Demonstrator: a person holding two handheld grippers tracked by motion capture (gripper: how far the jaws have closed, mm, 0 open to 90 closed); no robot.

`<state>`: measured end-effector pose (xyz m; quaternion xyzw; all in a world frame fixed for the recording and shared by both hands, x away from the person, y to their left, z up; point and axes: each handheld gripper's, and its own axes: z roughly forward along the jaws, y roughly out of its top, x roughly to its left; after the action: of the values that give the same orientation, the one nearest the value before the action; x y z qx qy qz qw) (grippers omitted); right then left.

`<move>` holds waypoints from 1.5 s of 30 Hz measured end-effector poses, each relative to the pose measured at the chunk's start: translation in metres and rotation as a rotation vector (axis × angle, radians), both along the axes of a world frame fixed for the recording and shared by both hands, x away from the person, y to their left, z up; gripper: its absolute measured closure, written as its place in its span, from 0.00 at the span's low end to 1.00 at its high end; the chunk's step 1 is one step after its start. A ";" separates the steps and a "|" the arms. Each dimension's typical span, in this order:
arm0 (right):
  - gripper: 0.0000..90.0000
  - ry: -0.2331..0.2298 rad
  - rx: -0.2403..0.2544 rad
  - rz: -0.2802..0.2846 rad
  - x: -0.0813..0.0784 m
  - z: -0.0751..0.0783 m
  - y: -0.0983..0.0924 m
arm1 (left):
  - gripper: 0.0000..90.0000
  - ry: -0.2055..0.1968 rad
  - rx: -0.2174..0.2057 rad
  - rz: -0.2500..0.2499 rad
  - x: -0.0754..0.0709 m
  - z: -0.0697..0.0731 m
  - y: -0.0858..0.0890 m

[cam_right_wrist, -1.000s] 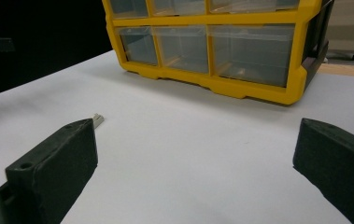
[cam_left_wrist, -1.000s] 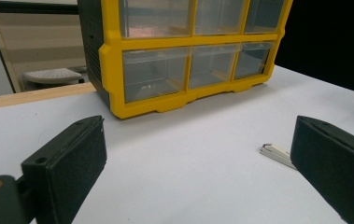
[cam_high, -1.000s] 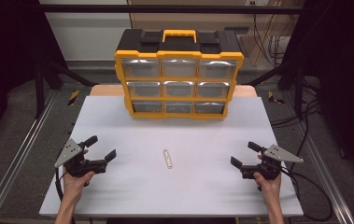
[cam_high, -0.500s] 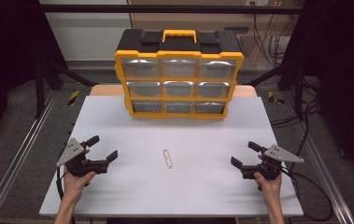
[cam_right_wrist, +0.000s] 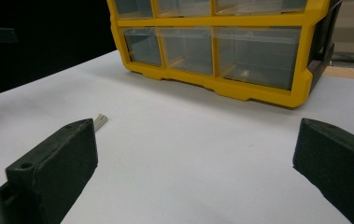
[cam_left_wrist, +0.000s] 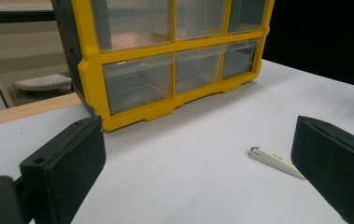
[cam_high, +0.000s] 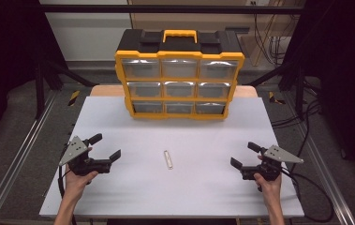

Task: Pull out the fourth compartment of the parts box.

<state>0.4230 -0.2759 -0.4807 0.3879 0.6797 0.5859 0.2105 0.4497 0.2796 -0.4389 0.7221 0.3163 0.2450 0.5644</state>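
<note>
A: Starting at the left, what's that hand doing?

B: The left gripper (cam_high: 103, 146) sits low over the white table (cam_high: 119, 197) near its left edge, held in the person's left hand (cam_high: 77, 180). Its jaws are spread wide with nothing between them, and the grey three-cornered plate rides on top.

A: And the small pale thing in the middle?

B: That's the nail clipper (cam_high: 167, 159), lying flat on the table roughly midway between the two grippers and apart from both. From the left gripper view it lies just inside the far jaw, partly hidden behind it (cam_left_wrist: 275, 161). From the right gripper view only its tip pokes out beyond one jaw (cam_right_wrist: 100, 121).

A: What's behind it?

B: A yellow and black drawer organizer (cam_high: 180, 75) stands upright at the back of the table, three rows of three clear drawers, all pushed in, with a yellow handle on top. It's well apart from the clipper.

A: And over on the right?

B: The right gripper (cam_high: 245, 155) is held in the person's right hand (cam_high: 268, 180) near the table's right edge, jaws likewise wide apart and holding nothing. A black cable (cam_high: 315, 206) trails off it past the table's edge
</note>
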 end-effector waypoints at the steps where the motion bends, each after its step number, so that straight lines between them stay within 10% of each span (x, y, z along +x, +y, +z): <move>1: 0.01 0.000 0.000 0.000 0.000 0.000 0.000 | 0.03 0.001 0.003 -0.003 0.000 0.001 -0.001; 26: 0.01 -0.002 0.001 -0.002 0.000 0.000 0.001 | 0.03 -0.065 0.088 -0.056 0.013 0.022 -0.023; 45: 0.01 0.004 -0.006 -0.005 0.000 0.000 0.002 | 0.01 -0.117 0.234 -0.063 0.026 0.042 -0.038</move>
<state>0.4234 -0.2739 -0.4806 0.3899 0.6810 0.5826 0.2118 0.4760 0.2416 -0.3969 0.7771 0.2291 0.3041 0.5011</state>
